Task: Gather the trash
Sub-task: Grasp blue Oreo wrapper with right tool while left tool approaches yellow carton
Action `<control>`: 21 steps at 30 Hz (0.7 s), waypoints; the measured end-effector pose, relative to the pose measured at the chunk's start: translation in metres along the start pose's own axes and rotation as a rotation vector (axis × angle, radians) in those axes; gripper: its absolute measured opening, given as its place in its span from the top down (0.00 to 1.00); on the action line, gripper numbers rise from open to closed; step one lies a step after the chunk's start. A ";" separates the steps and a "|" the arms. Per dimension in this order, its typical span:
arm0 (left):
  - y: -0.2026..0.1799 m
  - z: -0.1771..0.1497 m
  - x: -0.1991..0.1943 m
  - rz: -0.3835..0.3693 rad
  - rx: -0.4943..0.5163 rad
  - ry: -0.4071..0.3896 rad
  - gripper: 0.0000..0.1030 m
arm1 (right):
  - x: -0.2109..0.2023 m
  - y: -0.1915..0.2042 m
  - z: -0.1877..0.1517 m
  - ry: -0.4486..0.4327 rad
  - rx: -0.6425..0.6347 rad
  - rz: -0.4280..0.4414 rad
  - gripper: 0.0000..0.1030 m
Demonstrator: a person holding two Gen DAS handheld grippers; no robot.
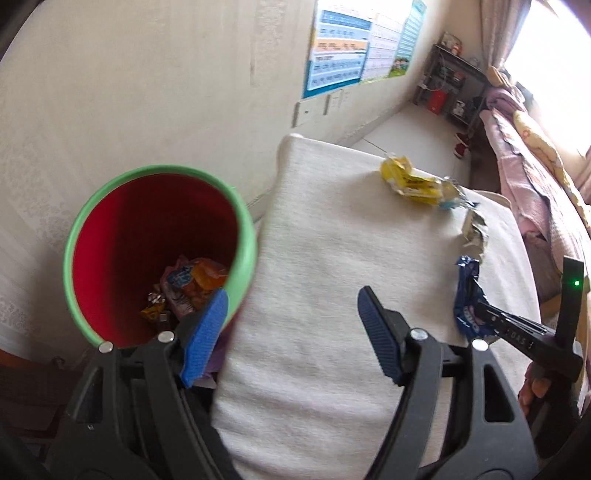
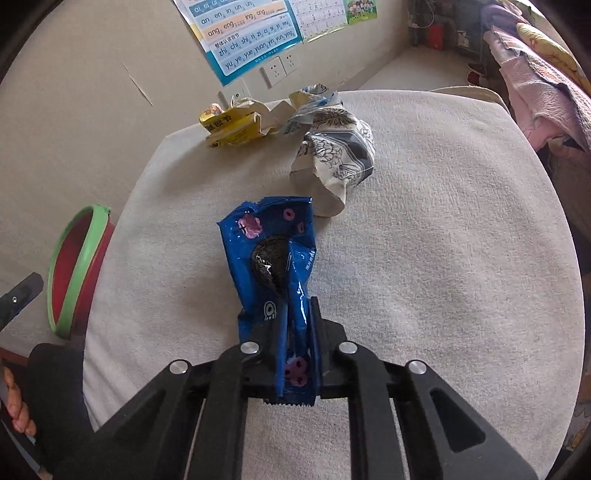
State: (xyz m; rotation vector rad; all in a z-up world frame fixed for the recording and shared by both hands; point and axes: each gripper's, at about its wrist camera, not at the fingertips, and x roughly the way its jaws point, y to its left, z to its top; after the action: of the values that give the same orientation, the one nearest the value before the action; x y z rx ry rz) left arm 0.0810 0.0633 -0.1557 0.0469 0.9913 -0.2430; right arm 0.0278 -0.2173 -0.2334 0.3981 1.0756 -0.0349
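Note:
My right gripper (image 2: 295, 325) is shut on the near end of a blue cookie wrapper (image 2: 273, 258), whose far end lies out over the white cloth of the table (image 2: 443, 277). The left wrist view shows the same wrapper (image 1: 467, 302) at the right. My left gripper (image 1: 291, 310) is open with nothing between its fingers, at the table's left edge beside the red bin with a green rim (image 1: 159, 254). Several wrappers lie in the bin. Farther back on the cloth are a yellow wrapper (image 2: 232, 125), a blue-white wrapper (image 2: 314, 107) and a crumpled flower-print paper cup (image 2: 336, 158).
The bin (image 2: 77, 266) stands on the floor against the wall, left of the table. A poster (image 2: 251, 33) and sockets (image 2: 280, 68) are on the wall behind. A bed with pink blankets (image 1: 528, 177) runs along the right, with a dark shelf (image 1: 450, 81) in the far corner.

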 end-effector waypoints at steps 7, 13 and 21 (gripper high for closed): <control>-0.075 0.047 0.039 -0.100 0.070 -0.003 0.31 | -0.044 -0.027 -0.054 -0.064 0.063 0.006 0.91; -0.109 0.112 0.102 -0.090 -0.053 0.033 0.30 | -0.052 -0.032 -0.047 -0.134 0.052 -0.001 0.89; -0.120 0.147 0.173 -0.019 -0.191 0.126 0.30 | -0.044 -0.040 -0.045 -0.136 0.063 0.011 0.70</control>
State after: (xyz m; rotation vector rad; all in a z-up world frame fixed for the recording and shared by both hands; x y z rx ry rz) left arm 0.2652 -0.1069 -0.2106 -0.1225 1.1370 -0.1637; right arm -0.0405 -0.2469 -0.2266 0.4516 0.9401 -0.0850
